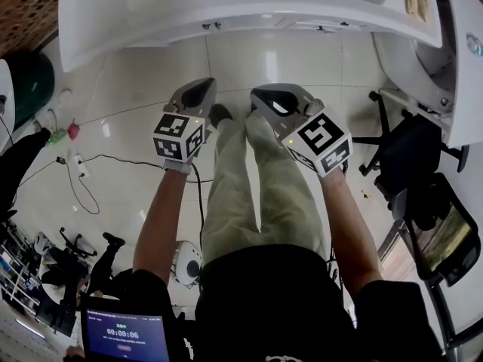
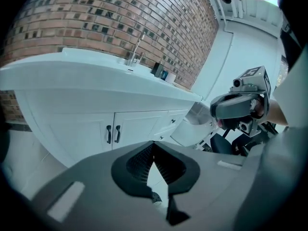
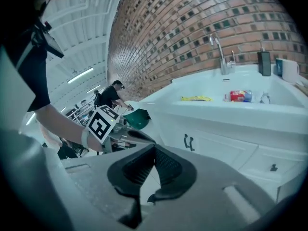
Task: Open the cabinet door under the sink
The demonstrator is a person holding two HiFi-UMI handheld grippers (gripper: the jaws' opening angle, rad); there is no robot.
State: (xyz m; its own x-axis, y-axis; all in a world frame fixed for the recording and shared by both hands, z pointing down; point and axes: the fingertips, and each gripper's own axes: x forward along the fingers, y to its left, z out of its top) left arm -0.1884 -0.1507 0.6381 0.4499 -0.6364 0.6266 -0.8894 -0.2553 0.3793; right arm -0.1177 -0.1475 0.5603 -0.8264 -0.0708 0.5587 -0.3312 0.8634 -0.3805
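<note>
White sink cabinet [image 2: 72,129] stands mid-frame, door handles [image 2: 112,134] untouched: seemingly approach stage, where left gripper [image 2: 154,146] and right gripper [image 3: 154,149], both closed empty, must open onto a handle.

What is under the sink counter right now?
Two white cabinet doors, both shut, with dark handles side by side. Whatever is inside the cabinet is hidden behind them.

The white counter [image 3: 250,107] carries a yellow item [image 3: 196,98], a red packet [image 3: 237,96], a dark bottle [image 3: 263,63] and a white mug [image 3: 290,70]. On the pale tiled floor [image 1: 287,59] lie a power strip [image 1: 78,164] and a black cable [image 1: 121,157].
</note>
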